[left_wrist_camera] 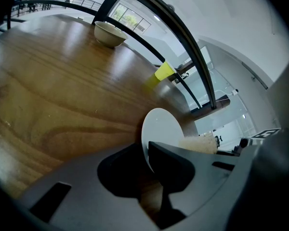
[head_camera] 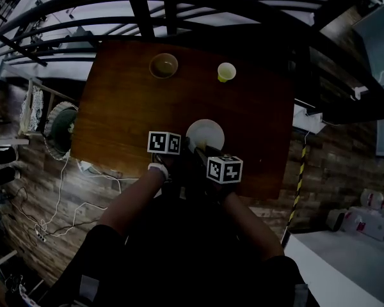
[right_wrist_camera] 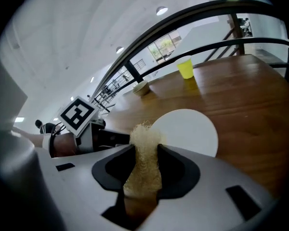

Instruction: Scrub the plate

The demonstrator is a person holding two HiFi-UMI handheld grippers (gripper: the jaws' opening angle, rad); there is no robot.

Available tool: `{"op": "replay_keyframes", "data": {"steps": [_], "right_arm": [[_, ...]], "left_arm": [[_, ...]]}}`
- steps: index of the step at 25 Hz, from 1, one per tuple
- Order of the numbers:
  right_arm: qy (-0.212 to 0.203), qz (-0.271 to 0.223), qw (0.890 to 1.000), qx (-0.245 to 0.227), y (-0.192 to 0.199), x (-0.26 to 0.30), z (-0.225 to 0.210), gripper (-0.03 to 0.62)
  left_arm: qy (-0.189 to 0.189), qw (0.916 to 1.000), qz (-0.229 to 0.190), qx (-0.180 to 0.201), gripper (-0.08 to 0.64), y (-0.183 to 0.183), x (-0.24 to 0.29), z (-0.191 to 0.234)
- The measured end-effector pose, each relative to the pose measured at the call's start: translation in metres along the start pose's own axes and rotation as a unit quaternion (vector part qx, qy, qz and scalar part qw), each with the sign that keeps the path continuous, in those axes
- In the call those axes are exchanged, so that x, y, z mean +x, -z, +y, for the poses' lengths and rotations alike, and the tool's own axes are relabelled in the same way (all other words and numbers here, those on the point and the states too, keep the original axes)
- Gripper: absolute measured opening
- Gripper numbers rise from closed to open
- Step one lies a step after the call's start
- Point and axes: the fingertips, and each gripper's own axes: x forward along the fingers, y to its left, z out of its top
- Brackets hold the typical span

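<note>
Nearest the head camera, two forearms [head_camera: 131, 200] run up to the grippers at the near edge of the table [head_camera: 121, 114], about midway along it.

On the left, my left gripper [left_wrist_camera: 147, 163] has its jaws closed on the rim of the plate [left_wrist_camera: 161, 126], pinching the near-left edge between them. The white plate sits by the table's near edge and looks tipped up at the held side, though I cannot be sure it is off the wood.

To the right, my right gripper [right_wrist_camera: 145, 153] is clamped on a pale, fibrous sponge [right_wrist_camera: 144, 141], whose frayed tip sticks out past the jaws at the plate's near rim. Whether it touches the plate I cannot tell.

Along the far edge stand a bowl [head_camera: 164, 65], left of middle, and a yellow cup [head_camera: 226, 72], right of middle, both well apart from the work.

As I judge it, scrubbing is about to start or only just under way. To do it well I would hold the left clamp firm so the plate cannot swivel, and press the sponge tip flat on the plate's face. I would work in small circles from the middle outward. Pressure should be light, since pushing toward the free far rim could lever the plate out of the jaws or slide it off the near edge.
</note>
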Motion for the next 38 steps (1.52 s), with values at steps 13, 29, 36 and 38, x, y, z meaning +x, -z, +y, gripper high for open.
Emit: {"op": "replay_keyframes", "data": {"steps": [13,29,36,38], "right_arm": [[0.014,0.018,1.0,0.009,0.022,-0.008,-0.028,0.149],[0.069,-0.051,0.992,0.093,0.008,-0.058,-0.089,0.149],[0.061,-0.074,0.989,0.114,0.002,-0.074,-0.084,0.149],[0.043,-0.078,0.989,0.116,0.001,-0.076,-0.073,0.149]], "left_arm": [[0.006,1.0,0.0,-0.002,0.066,0.004,0.0,-0.001],[0.021,0.9981,-0.031,0.05,0.068,-0.001,-0.005,-0.008],[0.015,0.9954,-0.053,0.079,0.067,0.004,-0.033,-0.007],[0.012,0.9926,-0.067,0.101,0.067,0.004,-0.049,-0.009]]}}
